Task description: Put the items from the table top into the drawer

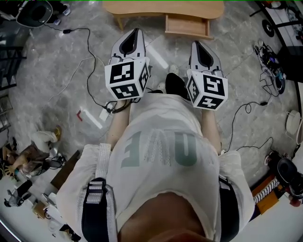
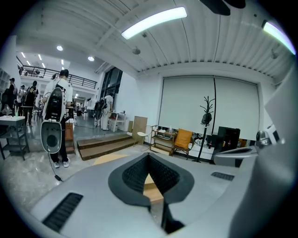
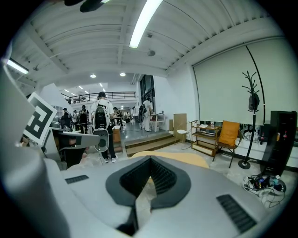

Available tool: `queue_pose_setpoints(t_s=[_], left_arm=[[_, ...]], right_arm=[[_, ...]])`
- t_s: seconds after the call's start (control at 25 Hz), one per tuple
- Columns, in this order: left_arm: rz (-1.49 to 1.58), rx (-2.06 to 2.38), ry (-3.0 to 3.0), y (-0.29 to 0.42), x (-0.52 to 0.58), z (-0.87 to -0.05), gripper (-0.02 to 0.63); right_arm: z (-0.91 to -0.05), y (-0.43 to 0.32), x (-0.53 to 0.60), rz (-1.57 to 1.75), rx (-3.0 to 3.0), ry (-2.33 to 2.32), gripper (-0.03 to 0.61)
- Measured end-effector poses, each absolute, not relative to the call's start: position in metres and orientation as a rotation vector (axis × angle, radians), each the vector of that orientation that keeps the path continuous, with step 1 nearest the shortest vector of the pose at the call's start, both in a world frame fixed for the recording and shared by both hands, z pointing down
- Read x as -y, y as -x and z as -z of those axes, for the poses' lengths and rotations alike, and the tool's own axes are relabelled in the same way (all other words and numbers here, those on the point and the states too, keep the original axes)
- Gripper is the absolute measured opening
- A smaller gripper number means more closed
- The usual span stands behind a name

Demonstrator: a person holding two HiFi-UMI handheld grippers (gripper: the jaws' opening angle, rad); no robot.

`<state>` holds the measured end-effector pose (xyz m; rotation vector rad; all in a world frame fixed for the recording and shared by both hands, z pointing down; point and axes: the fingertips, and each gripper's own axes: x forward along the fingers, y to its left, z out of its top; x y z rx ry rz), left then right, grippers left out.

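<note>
A light wooden table (image 1: pixel 163 8) stands at the top edge of the head view, and its drawer (image 1: pixel 187 26) is pulled out toward me. No item shows on the visible strip of table top. My left gripper (image 1: pixel 135 33) and right gripper (image 1: pixel 197 45) are held side by side above the marble floor, short of the table and pointing at it. Each has its jaws closed with nothing between them. In the left gripper view the left gripper (image 2: pixel 149 155) shows its tips together. In the right gripper view the right gripper (image 3: pixel 150 159) also shows closed tips, with the table top (image 3: pixel 191 160) just beyond.
Black cables (image 1: pixel 87 42) trail across the floor at left, and more cables and gear (image 1: pixel 270 59) lie at right. Clutter (image 1: pixel 33 156) sits at lower left. Ahead are wooden steps (image 2: pixel 104 144), an orange chair (image 3: pixel 229 135), a coat stand (image 3: pixel 251 121) and people (image 2: pixel 58 116).
</note>
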<state>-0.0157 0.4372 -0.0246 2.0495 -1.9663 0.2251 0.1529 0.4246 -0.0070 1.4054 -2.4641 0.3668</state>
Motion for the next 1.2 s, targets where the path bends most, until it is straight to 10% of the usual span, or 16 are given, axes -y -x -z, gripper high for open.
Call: queue_pose_setpoints(t_s=[1.2], left_arm=[[-0.245,2.010,-1.980,0.027,-0.120,0.018,0.008]], right_arm=[[-0.006,-0.088,-0.090,-0.356,2.565,-1.124,0.005]])
